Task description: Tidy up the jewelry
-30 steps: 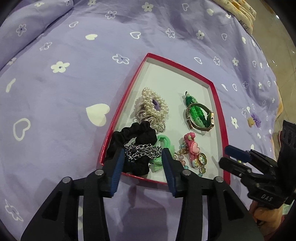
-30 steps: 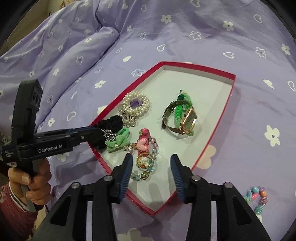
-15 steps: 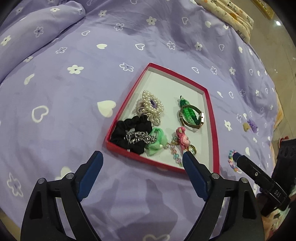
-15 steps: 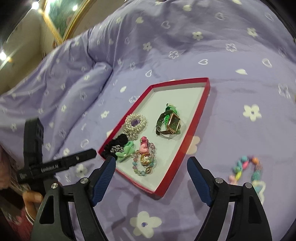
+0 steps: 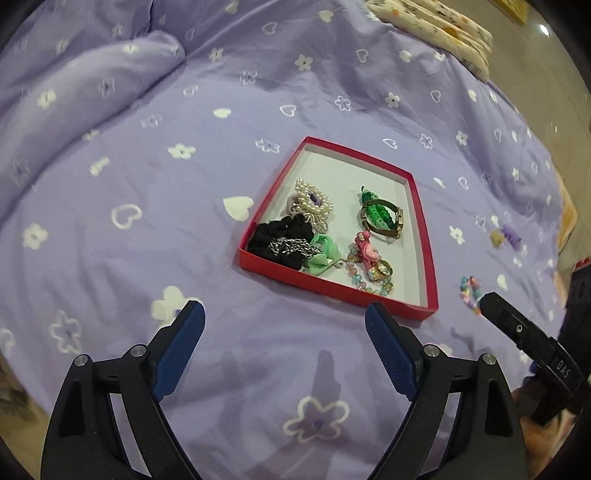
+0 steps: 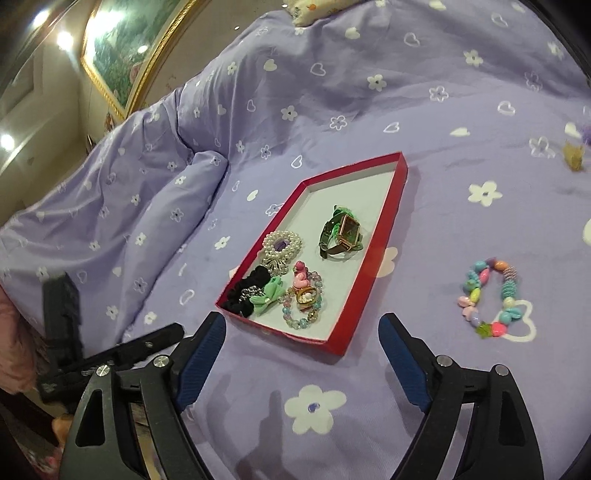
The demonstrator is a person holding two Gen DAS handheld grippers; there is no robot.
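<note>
Jewelry tray [image 6: 373,236] sat mid-bedspread [image 6: 332,110], beaded bracelet [image 6: 489,299] loose off its right edge, so with my right gripper [image 6: 301,360] and left gripper [image 5: 284,349] both released, I judged a square, low approach best.

Dim indoor light; ceiling lamps [image 6: 62,38] glare far left, soft shadows fall near, fisheye edges bend and blur.

- A bed [image 6: 424,92] under a lilac cover printed with white flowers and hearts.
- A gilt-framed picture [image 6: 122,44] on the wall — bright lamp spots [image 6: 64,37] beside it.
- Patterned cream pillows [image 5: 443,26] at the bed's far edge.
</note>
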